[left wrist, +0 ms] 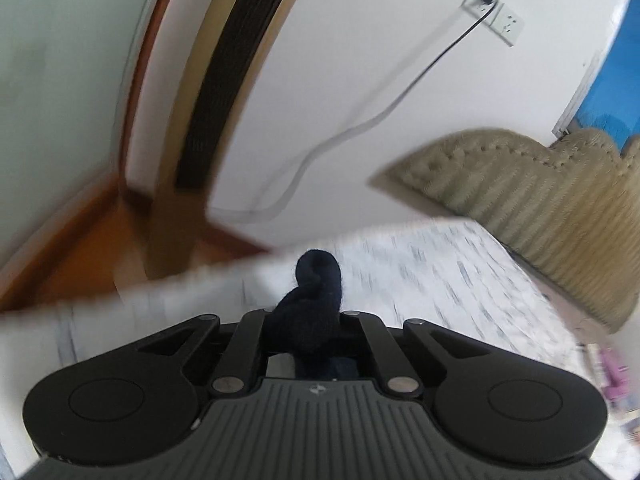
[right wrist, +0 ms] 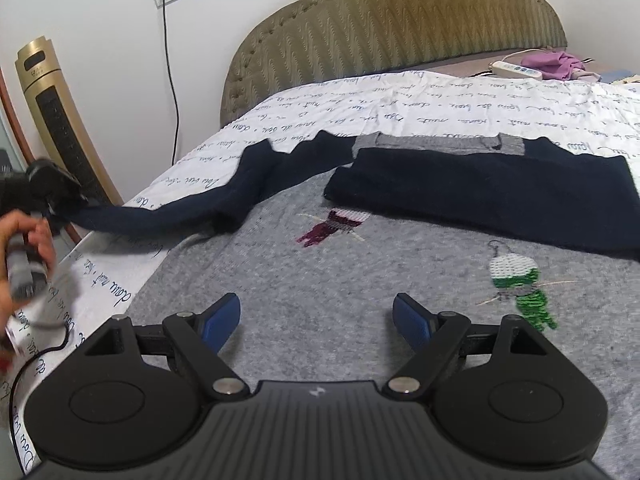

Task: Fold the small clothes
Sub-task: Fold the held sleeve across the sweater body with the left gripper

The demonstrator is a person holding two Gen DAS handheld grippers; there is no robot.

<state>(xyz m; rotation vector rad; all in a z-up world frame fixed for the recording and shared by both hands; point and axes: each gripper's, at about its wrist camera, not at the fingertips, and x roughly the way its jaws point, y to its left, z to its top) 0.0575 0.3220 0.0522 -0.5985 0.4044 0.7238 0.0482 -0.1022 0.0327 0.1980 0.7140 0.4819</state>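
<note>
Left gripper (left wrist: pixel 304 316) clamped on navy sleeve (right wrist: pixel 160 216) at bed (right wrist: pixel 400 96) edge (sleeve end bunched between jaws). Right gripper (right wrist: pixel 316 320) held over grey sweater (right wrist: pixel 320 264), jaws apart, nothing between. Sweater spread on bed, other navy sleeve (right wrist: pixel 480 192) folded across chest, toward headboard (right wrist: pixel 380 20).

right tool (right wrist: pixel 316 322): black body | blue pads (right wrist: pixel 221 320) | silver pivot screws

Left gripper (left wrist: pixel 303 320) clamped, right gripper (right wrist: pixel 316 320) spread wide
</note>
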